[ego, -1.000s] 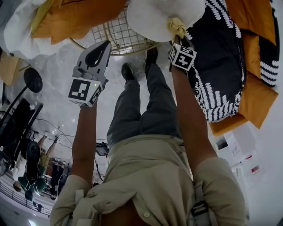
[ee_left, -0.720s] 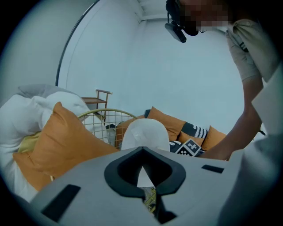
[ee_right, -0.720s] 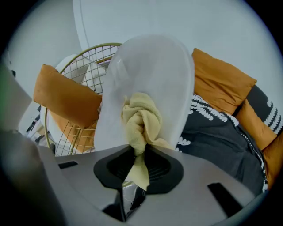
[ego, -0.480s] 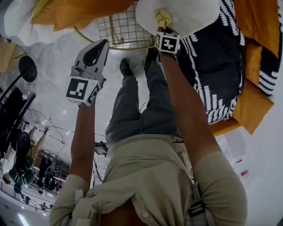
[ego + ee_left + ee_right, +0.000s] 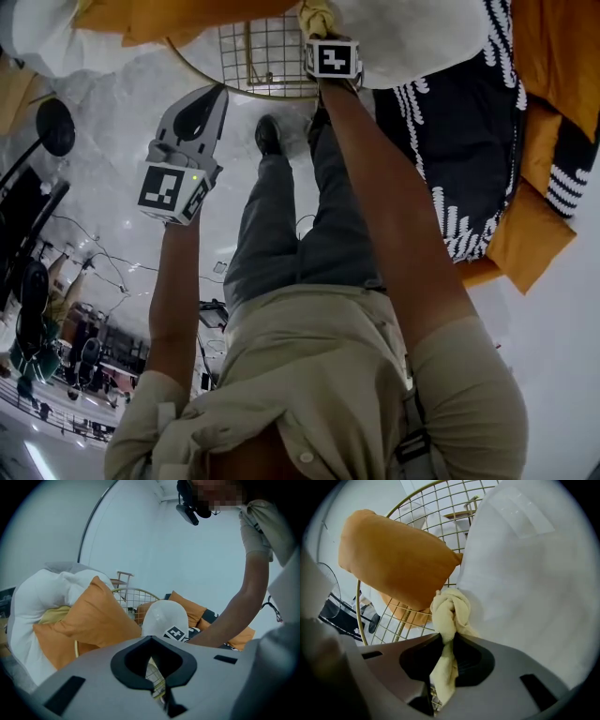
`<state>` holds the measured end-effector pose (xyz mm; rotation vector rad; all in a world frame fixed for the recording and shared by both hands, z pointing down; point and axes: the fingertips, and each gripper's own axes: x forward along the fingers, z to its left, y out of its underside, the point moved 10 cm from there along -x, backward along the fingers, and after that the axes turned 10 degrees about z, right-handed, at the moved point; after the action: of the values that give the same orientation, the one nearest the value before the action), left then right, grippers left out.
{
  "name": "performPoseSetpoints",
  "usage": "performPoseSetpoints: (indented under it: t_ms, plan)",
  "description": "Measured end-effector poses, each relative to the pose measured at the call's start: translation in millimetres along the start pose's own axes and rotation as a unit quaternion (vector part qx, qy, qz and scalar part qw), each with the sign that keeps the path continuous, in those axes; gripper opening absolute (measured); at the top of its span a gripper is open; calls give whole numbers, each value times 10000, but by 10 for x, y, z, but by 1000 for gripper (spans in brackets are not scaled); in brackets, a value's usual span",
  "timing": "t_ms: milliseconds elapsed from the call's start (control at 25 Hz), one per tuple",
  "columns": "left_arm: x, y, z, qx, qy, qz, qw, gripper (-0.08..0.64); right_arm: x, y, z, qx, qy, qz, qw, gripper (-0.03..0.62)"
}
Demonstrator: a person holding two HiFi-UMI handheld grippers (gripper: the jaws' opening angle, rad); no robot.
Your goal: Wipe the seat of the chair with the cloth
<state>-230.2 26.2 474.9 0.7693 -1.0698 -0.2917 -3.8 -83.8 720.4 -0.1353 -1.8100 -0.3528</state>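
Chair (image 5: pixel 267 56) spans the 12 o'clock edge of the head view, its gold wire-grid back curving beside the white seat (image 5: pixel 412 37) at 1 o'clock. A black-and-white cushion (image 5: pixel 459 131) lies from 1 to 3 o'clock, just beside the seat. In the right gripper view an orange cushion (image 5: pixel 393 559) leans against the wire grid at 10 o'clock, and the white seat (image 5: pixel 525 573) fills the whole right half.

The right gripper (image 5: pixel 319 28) reaches out to 12 o'clock in the head view, at the seat's edge. Its jaws are clamped on the pale yellow cloth (image 5: pixel 449 613). The cloth bunches into a knot past the jaw tips and touches the seat's left edge, while a strip of it hangs down between the pads of the right gripper (image 5: pixel 445 653).

The left gripper (image 5: pixel 211 103) hovers at 10 o'clock over the floor, apart from the chair. Its jaws are together with nothing held, and the wire grid shows through the slot of the left gripper (image 5: pixel 151 665).
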Motion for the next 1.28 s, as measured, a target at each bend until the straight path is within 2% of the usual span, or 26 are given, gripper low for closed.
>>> performPoseSetpoints:
  t_ms: [240, 520, 680, 960, 1080, 1280]
  plan:
    - [164, -246, -80, 210, 175, -31, 9996, 14, -226, 275, -332, 188, 177, -62, 9996, 77]
    - [394, -584, -319, 540, 470, -68, 9974, 14, -848, 992, -1011, 814, 545, -327, 9947, 77]
    - [504, -733, -459, 693, 631, -75, 9956, 14, -1167, 1211, -1239, 993, 834, -556, 9900, 77]
    - [599, -793, -585, 795, 742, -52, 9941, 14, -1197, 1213, -1351, 1035, 916, -561, 9888, 77]
    - [581, -750, -560, 742, 704, -43, 9947, 14, -1190, 1180, -1337, 1080, 906, -566, 9884, 77]
    - [513, -617, -467, 577, 570, -33, 9967, 14, -1095, 994, -1216, 894, 819, -639, 9906, 77]
